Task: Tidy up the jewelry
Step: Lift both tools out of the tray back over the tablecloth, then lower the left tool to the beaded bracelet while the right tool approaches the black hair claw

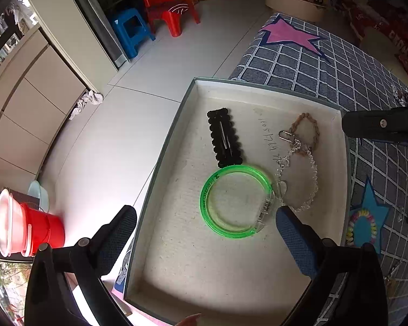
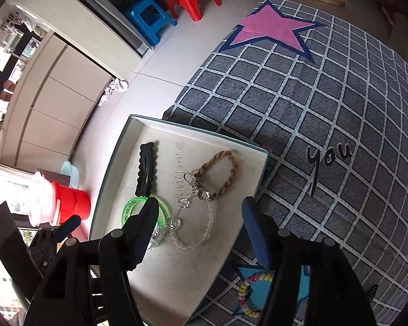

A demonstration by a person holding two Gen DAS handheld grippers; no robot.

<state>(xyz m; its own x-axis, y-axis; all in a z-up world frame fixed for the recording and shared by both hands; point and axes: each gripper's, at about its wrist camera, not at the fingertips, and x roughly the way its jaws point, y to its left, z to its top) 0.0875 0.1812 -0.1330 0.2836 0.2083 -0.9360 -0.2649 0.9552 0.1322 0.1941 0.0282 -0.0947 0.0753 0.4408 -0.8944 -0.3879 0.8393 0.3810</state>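
White tray (image 1: 258, 92) holding black clip (image 1: 225, 138), green bangle (image 1: 235, 201), bead chain (image 1: 299, 179), braided loop (image 1: 306, 133), left gripper (image 1: 206, 222) and right gripper (image 2: 201, 225) spread wide, both empty

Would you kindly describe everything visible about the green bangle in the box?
The green bangle is a translucent, neon-green plastic ring with small printed lettering along its rim and a clear ridged clasp section on one side. It lies flat on the white box floor, its far edge touching the black hair clip, the clear bead chain beside its clasp. Nothing grips it.

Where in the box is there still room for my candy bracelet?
The near end of the box, below the green bangle, is bare. The far half is crowded: black hair clip, braided band and crystal chain lie close together.
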